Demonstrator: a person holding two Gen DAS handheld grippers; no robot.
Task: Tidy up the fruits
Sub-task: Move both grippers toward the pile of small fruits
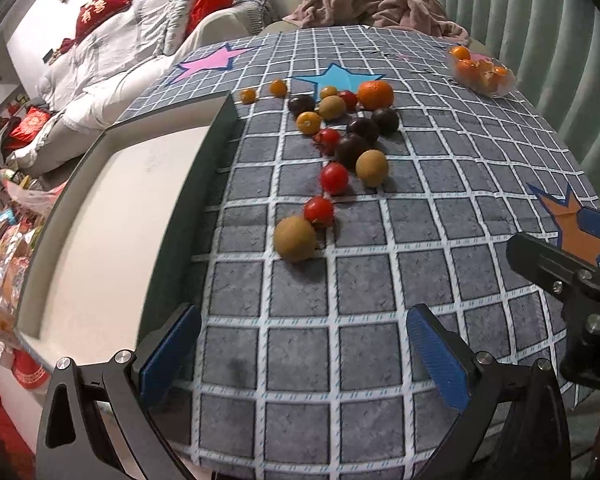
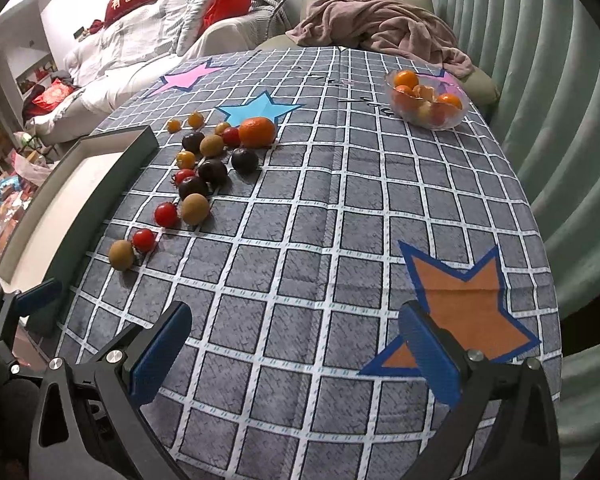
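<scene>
At the far left a tray [image 1: 100,220] with a dark rim and a pale floor lies on the checked cloth [image 1: 340,280], its near corner just beside the left gripper [image 1: 304,344], whose blue pads [image 1: 168,356] stand wide apart with nothing between them, only bare cloth. Ahead of those fingers, well clear of them, the fruits trail away in a loose line beside the tray's right wall: nearest is a brown kiwi [image 1: 295,239] touching a red tomato [image 1: 319,210], then another tomato [image 1: 334,178] next to a second kiwi [image 1: 372,168], then dark plums [image 1: 352,150] bunched together with a third tomato [image 1: 327,138], small yellow-orange fruits [image 1: 309,123], and at the far end an orange [image 1: 375,95] on the edge of a light blue star [image 1: 334,77]. No fruit lies in the tray as far as its visible floor shows. Further right, the right gripper [image 2: 296,352] hovers over the cloth with its jaws also spread wide and empty, its right pad [image 2: 428,356] over an orange star [image 2: 468,304]; the fruit line sits well off to its left and ahead. At the far right edge of the cloth a clear bowl [image 2: 452,120] holds several oranges, well apart from both grippers and from the loose fruits.
</scene>
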